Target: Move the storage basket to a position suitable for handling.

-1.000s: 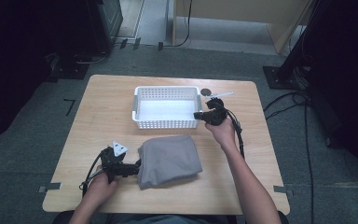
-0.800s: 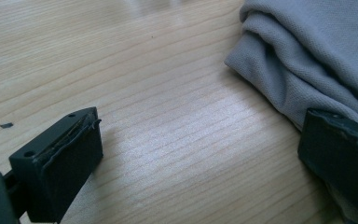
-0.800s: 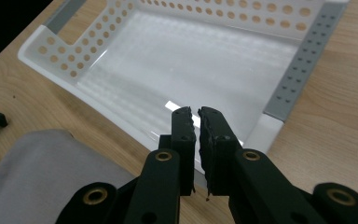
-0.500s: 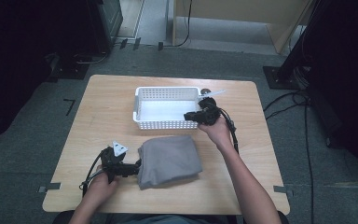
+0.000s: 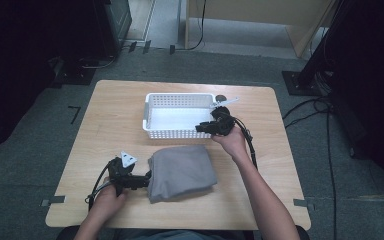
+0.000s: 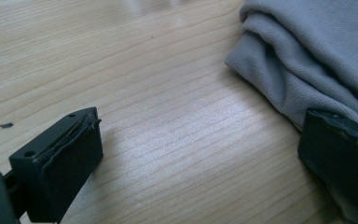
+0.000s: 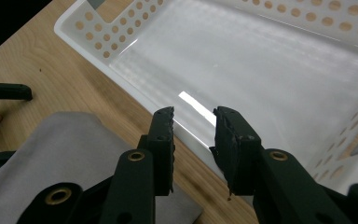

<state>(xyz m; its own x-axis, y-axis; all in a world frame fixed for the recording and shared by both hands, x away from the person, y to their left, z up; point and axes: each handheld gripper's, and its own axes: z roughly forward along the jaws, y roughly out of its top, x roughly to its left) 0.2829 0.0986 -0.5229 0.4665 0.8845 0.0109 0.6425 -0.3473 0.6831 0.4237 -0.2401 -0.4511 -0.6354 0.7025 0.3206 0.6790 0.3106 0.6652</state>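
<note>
On my feed the white basket (image 5: pixel 180 116) sits toward the far edge of the bench (image 5: pixel 105 125), about mid-width, nothing in it. The grey folded cloth (image 5: pixel 181 171) lies just near-side of it, toward the bench's near edge, apart from the basket by a thin strip of wood.

R gripper (image 5: pixel 206 127) is at the basket's near right corner, over the near rim. Its jaws have just been opening: they now stand a little apart w/ a gap between them. In the right gripper view the rim runs across under that gap and the pads aren't pressing on it, so no grip there.

L gripper (image 5: pixel 144 181) rests low by the bench's near edge, at the cloth's left side. Jaws spread wide; in the left gripper view bare wood lies between them, and one jaw sits right against the cloth's folded edge. Cloth not pinched.
</note>
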